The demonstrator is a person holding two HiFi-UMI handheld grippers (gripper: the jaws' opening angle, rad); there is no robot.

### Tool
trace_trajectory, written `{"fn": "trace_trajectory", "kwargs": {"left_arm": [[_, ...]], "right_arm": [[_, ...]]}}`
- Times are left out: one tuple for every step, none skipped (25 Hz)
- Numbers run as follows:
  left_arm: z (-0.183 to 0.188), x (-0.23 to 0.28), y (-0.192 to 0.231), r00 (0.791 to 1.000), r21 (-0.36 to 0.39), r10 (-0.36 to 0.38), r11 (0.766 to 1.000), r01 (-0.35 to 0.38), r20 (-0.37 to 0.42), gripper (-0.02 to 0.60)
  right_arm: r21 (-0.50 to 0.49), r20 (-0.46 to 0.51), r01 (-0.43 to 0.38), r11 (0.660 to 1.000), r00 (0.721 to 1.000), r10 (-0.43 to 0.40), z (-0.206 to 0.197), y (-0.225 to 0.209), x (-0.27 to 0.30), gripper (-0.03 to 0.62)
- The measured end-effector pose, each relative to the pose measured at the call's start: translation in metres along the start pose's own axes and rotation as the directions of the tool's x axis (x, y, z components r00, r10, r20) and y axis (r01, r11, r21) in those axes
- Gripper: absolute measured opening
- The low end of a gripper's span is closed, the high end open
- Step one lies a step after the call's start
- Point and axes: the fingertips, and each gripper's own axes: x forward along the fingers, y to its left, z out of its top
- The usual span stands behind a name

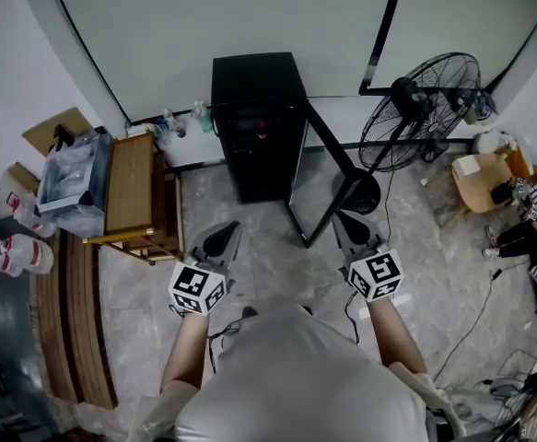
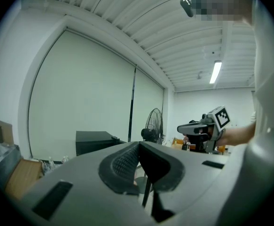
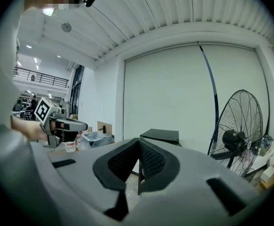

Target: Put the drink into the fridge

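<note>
From the head view, the left gripper (image 1: 220, 239) and right gripper (image 1: 350, 232) are held out side by side above a pale stone-patterned floor (image 1: 268, 256). Both point toward a black fridge (image 1: 254, 86) against the wall. Its door (image 1: 337, 168) stands swung open on the person's right. Each gripper's own view shows what the head view cannot: the jaws are pressed together with nothing between them.

Small bottles (image 1: 201, 116) stand by the wall just left of the fridge. Which one is the drink cannot be told, and neither gripper is near them. The left gripper view catches them only as tiny shapes low at its left.

A wooden counter (image 1: 130, 178) left of the fridge carries a clear plastic box (image 1: 70, 182). A large standing fan (image 1: 420, 109) is to the right of the open door, and a dark cable (image 1: 475, 325) trails over the floor below it.

Only the gripper views show the ribbed white ceiling (image 2: 174, 46), a strip light (image 2: 215, 72) and the wide pale blinds (image 3: 174, 98) behind the fridge.
</note>
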Motion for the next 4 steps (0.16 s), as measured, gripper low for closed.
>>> {"fn": "trace_trajectory", "kwargs": {"left_arm": [[-0.0001, 0.0007, -0.0005, 1.000, -0.001, 0.001, 1.000, -0.001, 0.000, 0.008], [-0.0002, 0.0014, -0.0009, 1.000, -0.002, 0.001, 1.000, -0.001, 0.000, 0.008], [-0.0002, 0.0021, -0.0012, 1.000, -0.003, 0.002, 1.000, -0.002, 0.000, 0.008], [-0.0001, 0.0028, -0.0015, 1.000, -0.004, 0.002, 1.000, -0.002, 0.001, 0.008]], "right_arm": [[0.000, 0.000, 0.000, 1.000, 1.000, 0.000, 0.0002, -0.0012, -0.0005, -0.005], [0.000, 0.000, 0.000, 1.000, 1.000, 0.000, 0.0004, -0.0023, -0.0008, -0.005], [-0.001, 0.000, 0.000, 1.000, 1.000, 0.000, 0.0008, -0.0033, -0.0011, -0.005], [-0.001, 0.001, 0.000, 1.000, 1.000, 0.000, 0.0011, -0.0043, -0.0014, -0.005]]}}
